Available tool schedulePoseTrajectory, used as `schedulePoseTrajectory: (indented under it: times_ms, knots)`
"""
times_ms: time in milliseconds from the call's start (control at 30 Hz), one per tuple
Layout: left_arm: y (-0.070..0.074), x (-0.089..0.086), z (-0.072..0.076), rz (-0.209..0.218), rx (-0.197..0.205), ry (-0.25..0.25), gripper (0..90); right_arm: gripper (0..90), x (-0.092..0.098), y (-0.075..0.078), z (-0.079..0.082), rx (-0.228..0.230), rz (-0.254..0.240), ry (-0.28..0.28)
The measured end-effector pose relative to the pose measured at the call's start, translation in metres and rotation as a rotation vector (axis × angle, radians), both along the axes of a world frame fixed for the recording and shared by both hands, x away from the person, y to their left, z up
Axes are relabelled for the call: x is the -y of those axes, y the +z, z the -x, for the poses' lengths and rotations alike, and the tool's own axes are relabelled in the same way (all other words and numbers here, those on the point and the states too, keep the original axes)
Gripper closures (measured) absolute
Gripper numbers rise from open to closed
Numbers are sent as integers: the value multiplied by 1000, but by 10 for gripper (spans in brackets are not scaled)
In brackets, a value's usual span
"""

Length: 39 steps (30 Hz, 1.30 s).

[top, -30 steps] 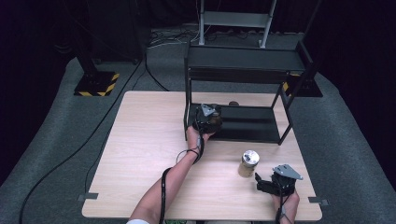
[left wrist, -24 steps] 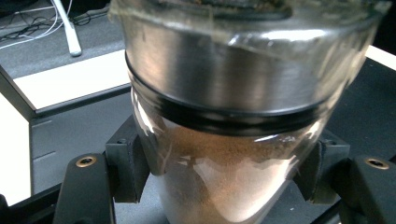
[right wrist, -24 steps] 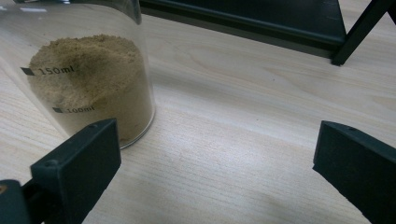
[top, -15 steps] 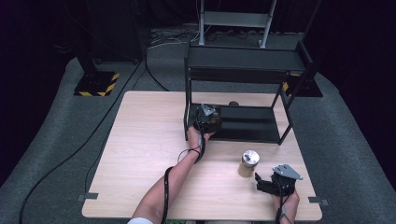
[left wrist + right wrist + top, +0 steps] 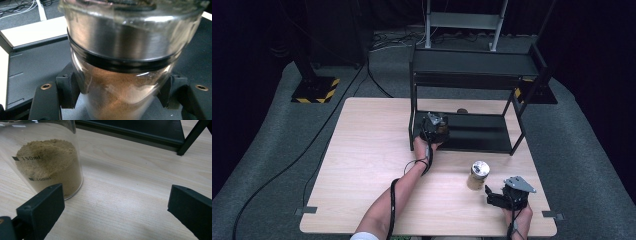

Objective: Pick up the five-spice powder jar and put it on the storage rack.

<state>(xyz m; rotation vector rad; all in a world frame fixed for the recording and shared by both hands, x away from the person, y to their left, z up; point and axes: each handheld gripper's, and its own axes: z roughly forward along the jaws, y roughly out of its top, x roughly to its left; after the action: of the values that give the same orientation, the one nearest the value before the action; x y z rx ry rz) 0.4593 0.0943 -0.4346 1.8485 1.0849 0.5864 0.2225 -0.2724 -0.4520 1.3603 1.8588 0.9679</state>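
- Glass jar [image 5: 125, 75] with brushed-metal lid and black sealing ring, holding reddish-brown powder. Clamped between the two black jaws of the left gripper [image 5: 120, 92]; pads press on the glass at both sides, below the ring.
- In the high view, left gripper [image 5: 435, 126] sits at the front left corner of the black shelf rack [image 5: 472, 60], over its lower shelf [image 5: 482, 132]. The jar shows there as a small brown patch in the jaws. Cannot tell whether its base touches the shelf.
- Left gripper view: dark shelf surface lies behind and under the jar; pale tabletop visible past the shelf edge at upper left.
- Second jar [image 5: 477, 175], metal lid, tan powder, stands upright on the wooden table [image 5: 362, 150] in front of the rack, well apart from the first jar.
- Right gripper view: this second jar [image 5: 47, 162] shows printed marks "150ml" and "100ml"; powder heaped to about the upper mark. It stands just behind the left-hand jaw, not between the jaws.
- Right gripper [image 5: 112, 205]: jaws spread wide, bare wood between them, nothing held.
- High view: right gripper [image 5: 507, 196] rests low near the front right of the table, just right of and nearer than the tan jar, grey three-cornered plate on top, hand behind it.
- Left forearm reaches across the table centre, black cable looped along it.
- Beyond the table: grey carpet, black cables, a yellow-and-black striped base [image 5: 314, 90] at left.
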Motion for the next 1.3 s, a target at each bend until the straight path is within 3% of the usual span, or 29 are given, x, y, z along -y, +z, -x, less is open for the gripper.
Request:
schedulePoseTrajectory:
  times_ms: [433, 1300]
  knots:
    - [-7, 6, 1, -9, 32, 17, 314, 0, -1, 0, 0, 1, 2, -2]
    - [-7, 16, -10, -12, 30, 44, 313, 0, 0, 0, 0, -1, 0, 0]
